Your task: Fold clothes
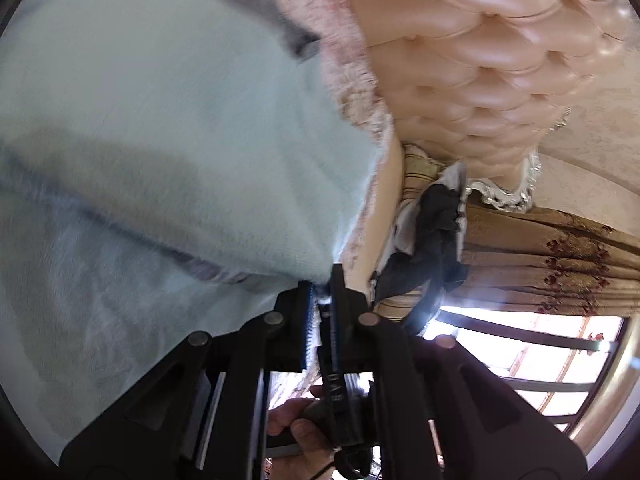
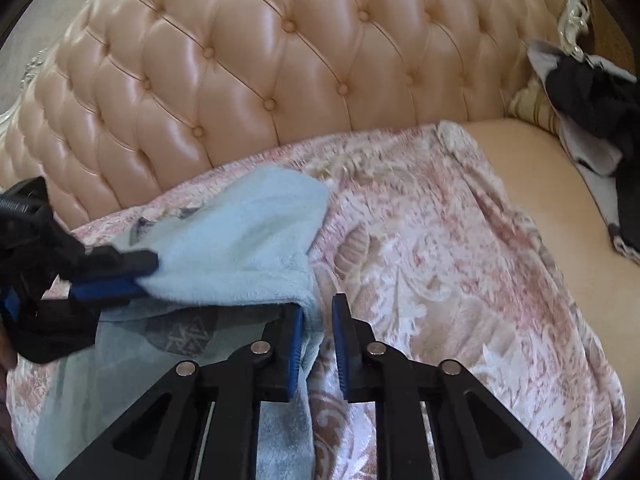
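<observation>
A fluffy light-blue garment (image 2: 240, 236) with a grey printed patch lies partly folded on a pink floral blanket (image 2: 440, 264). In the left wrist view the garment (image 1: 168, 128) fills the left side. My left gripper (image 1: 322, 292) is shut on an edge of it; it also shows in the right wrist view (image 2: 132, 276), pinching the folded-over layer. My right gripper (image 2: 318, 312) stands slightly apart at the garment's right corner; the cloth edge lies against its left finger, and the gap is not closed on it.
A tufted peach headboard (image 2: 260, 60) stands behind the bed. A pile of dark and white clothes (image 2: 596, 96) lies on a pillow at the far right, and also shows in the left wrist view (image 1: 432, 232). Bare peach sheet (image 2: 532, 184) lies right of the blanket. Curtain and window (image 1: 540, 344) are beyond.
</observation>
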`<move>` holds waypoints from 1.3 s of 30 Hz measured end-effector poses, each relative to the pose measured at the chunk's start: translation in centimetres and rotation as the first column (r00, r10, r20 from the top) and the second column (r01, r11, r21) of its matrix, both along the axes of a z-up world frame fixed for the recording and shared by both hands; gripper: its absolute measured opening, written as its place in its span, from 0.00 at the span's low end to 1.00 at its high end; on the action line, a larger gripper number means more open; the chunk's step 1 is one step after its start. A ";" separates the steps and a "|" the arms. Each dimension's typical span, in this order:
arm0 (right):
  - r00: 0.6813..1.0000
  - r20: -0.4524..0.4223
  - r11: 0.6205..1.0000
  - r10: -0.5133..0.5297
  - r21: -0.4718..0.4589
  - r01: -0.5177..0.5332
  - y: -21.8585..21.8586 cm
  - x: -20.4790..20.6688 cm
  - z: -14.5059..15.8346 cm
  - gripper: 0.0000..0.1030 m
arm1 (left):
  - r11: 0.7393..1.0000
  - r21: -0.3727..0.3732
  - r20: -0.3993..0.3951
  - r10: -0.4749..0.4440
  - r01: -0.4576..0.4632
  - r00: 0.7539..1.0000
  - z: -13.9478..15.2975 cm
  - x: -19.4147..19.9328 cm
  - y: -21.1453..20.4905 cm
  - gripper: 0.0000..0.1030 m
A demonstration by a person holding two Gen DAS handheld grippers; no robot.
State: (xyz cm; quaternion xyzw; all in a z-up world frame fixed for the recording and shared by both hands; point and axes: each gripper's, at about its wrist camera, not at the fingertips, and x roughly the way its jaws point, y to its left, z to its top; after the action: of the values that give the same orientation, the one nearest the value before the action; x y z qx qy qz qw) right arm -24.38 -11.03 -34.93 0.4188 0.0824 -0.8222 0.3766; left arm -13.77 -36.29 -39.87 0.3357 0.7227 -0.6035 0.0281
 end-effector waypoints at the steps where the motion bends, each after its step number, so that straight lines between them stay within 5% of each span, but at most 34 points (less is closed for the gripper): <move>1: 1.000 0.005 1.000 -0.007 0.004 0.007 0.1 0.0 -0.1 0.10 | 1.000 0.002 0.012 0.001 -0.001 1.000 -0.3 0.4 0.2 0.34; 3: 1.000 0.017 1.000 -0.019 0.012 0.019 0.3 0.1 -0.3 0.10 | 1.000 -0.001 0.024 0.007 -0.007 1.000 -0.8 1.2 0.6 0.49; 9: 0.999 0.037 0.999 -0.040 0.002 0.040 1.3 0.7 0.9 0.10 | 0.999 0.029 -0.068 0.030 -0.028 0.997 0.1 7.3 0.6 0.47; 12: 0.998 0.033 0.999 -0.044 -0.009 0.044 1.9 1.3 2.2 0.10 | 0.986 -0.117 -0.097 0.105 -0.116 0.990 2.3 12.4 -2.4 0.41; 18: 0.999 0.031 0.998 -0.041 -0.040 0.042 2.7 2.3 4.7 0.16 | 0.849 -0.447 0.014 0.322 -0.282 0.947 4.6 20.9 -11.0 0.07; 19: 0.999 0.045 0.998 -0.010 -0.064 0.013 1.5 2.0 4.8 0.20 | 0.849 -0.450 0.017 0.317 -0.276 0.948 4.6 20.8 -11.9 0.06; 20: 0.998 0.058 0.996 0.022 -0.088 -0.016 0.3 1.7 5.0 0.35 | 0.856 -0.443 0.010 0.303 -0.268 0.953 4.6 20.4 -12.6 0.06; 21: 0.996 0.070 0.993 0.053 -0.113 -0.045 -0.8 1.4 5.1 0.50 | 0.855 -0.461 0.011 0.273 -0.238 0.962 4.9 19.4 -13.0 0.06; 23: 0.989 0.100 0.983 0.112 -0.159 -0.095 -3.2 0.7 5.2 0.53 | 0.834 -0.533 0.029 0.185 -0.141 0.982 5.6 16.3 -12.9 0.06; 26: 0.980 0.166 0.982 0.109 -0.171 -0.081 -6.2 -1.7 4.0 0.53 | 0.759 -0.650 0.098 0.041 0.033 0.994 6.1 10.9 -11.7 0.07; 29: 0.976 0.203 0.986 0.080 -0.161 -0.048 -7.3 -3.8 2.7 0.53 | 0.673 -0.715 0.236 -0.021 0.188 0.972 5.2 6.7 -10.5 0.07; 32: 0.969 0.247 0.998 0.023 -0.065 -0.008 -7.7 -5.4 0.5 0.53 | 0.725 -0.654 0.308 -0.004 0.215 0.951 2.7 6.8 -11.4 0.06; 36: 0.961 0.275 0.998 0.014 -0.063 0.003 -7.2 -6.0 -0.9 0.52 | 0.815 -0.572 0.188 0.016 0.096 0.982 3.0 9.9 -13.0 0.07; 39: 0.964 0.265 0.999 0.009 -0.050 0.004 -7.3 -5.8 0.1 0.52 | 0.822 -0.566 0.109 0.146 -0.059 0.983 4.7 14.7 -15.3 0.09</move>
State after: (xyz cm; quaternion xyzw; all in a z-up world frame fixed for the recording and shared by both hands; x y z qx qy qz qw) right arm -30.18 -18.31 -34.87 0.5153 0.0114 -0.7602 0.3955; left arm 0.92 -51.62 -35.14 0.3170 0.5268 -0.7599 0.2111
